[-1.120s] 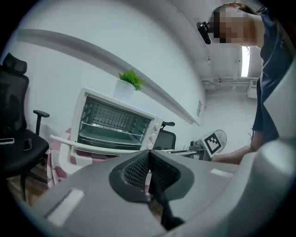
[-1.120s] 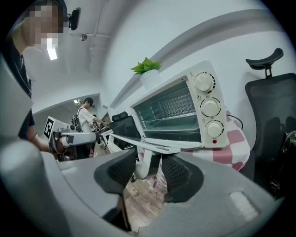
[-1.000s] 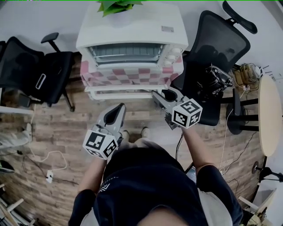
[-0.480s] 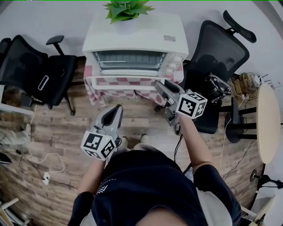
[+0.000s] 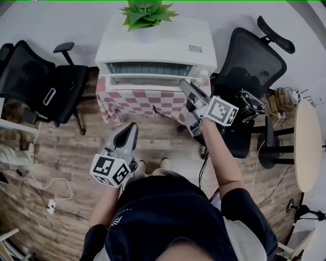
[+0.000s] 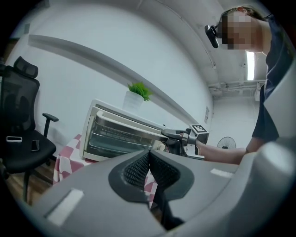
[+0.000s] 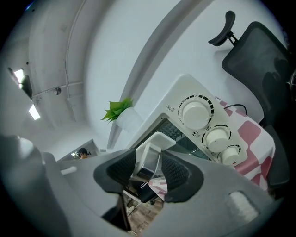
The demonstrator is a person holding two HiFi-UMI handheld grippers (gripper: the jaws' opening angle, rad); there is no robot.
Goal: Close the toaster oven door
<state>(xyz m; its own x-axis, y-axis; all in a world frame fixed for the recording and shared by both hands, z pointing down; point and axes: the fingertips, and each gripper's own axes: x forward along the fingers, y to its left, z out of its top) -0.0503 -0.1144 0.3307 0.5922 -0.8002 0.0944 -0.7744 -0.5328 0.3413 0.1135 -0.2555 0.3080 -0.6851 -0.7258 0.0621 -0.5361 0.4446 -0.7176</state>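
Note:
The white toaster oven (image 5: 158, 46) stands on a table under a pink checkered cloth (image 5: 142, 99). Its glass door (image 5: 147, 70) is tilted up almost against the front. My right gripper (image 5: 189, 94) is at the door's right end. In the right gripper view the door handle (image 7: 150, 155) lies between the pads of the right gripper (image 7: 149, 166), which still touch it while the jaws are opening. My left gripper (image 5: 131, 130) hangs lower, over the floor in front of the table, shut with nothing in it. The left gripper view shows the oven (image 6: 118, 134) ahead of the closed left gripper (image 6: 149, 159).
A potted plant (image 5: 145, 12) sits on top of the oven. Three control knobs (image 7: 196, 111) line the oven's right side. Black office chairs stand at the left (image 5: 46, 81) and right (image 5: 249, 56). A round wooden table (image 5: 308, 137) is far right. Cables (image 5: 51, 193) lie on the floor.
The oven door has swung up from lying flat open to almost closed. My right gripper rose and moved toward the oven with the handle. The left gripper barely moved.

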